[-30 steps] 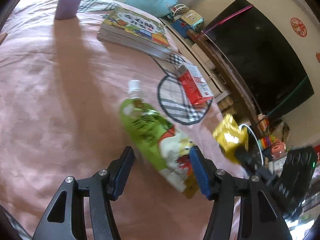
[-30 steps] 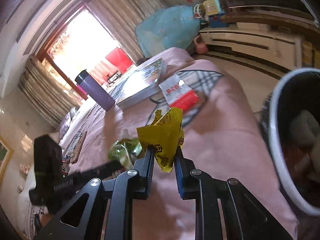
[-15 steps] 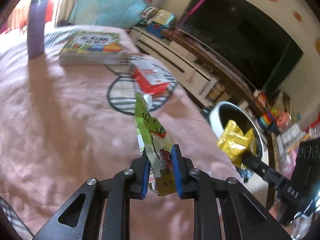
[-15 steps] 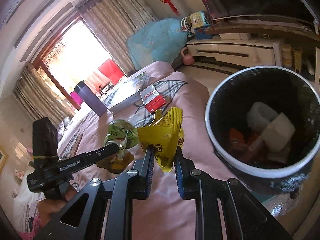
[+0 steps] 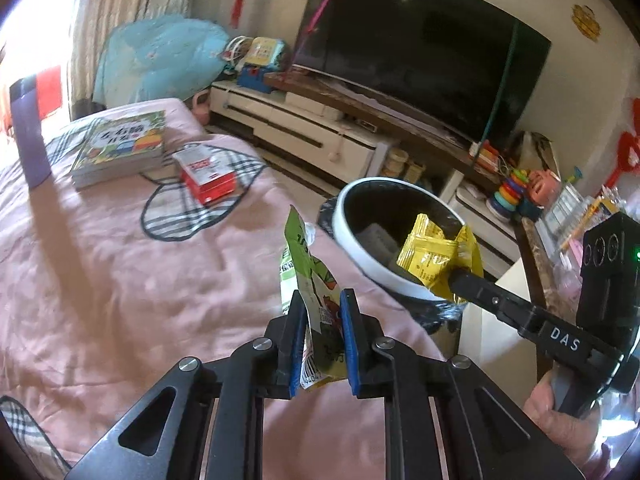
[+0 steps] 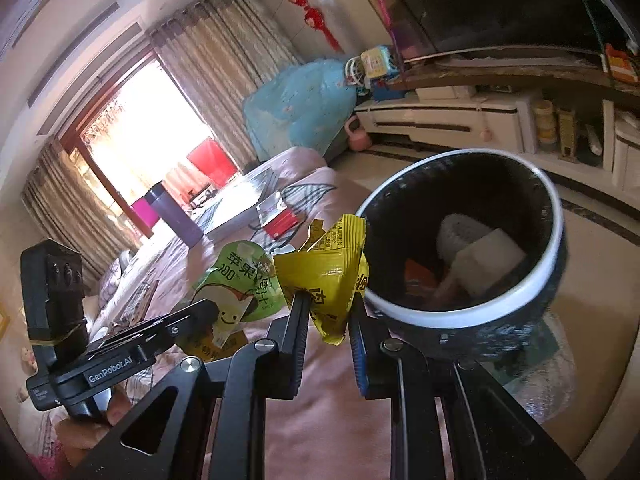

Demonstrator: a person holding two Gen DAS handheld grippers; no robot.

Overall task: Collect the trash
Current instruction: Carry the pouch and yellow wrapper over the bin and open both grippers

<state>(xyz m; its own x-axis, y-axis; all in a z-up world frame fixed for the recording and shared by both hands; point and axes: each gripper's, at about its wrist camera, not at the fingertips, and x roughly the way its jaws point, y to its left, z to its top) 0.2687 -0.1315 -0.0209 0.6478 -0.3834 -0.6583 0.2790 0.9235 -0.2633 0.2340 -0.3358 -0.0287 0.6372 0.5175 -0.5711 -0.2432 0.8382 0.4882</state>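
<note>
left gripper clenched on the lower end of a green juice pouch, held upright over the pink bedspread just short of the bin; right gripper pinched on a crumpled yellow wrapper at the bin's white rim. both pieces look light, limp and slick (film packaging, likely to fold or slide), so a grip across the flat sealed edge seems safest. red carton lies on the bed, well apart.

Left gripper, right gripper: both clamped.
</note>
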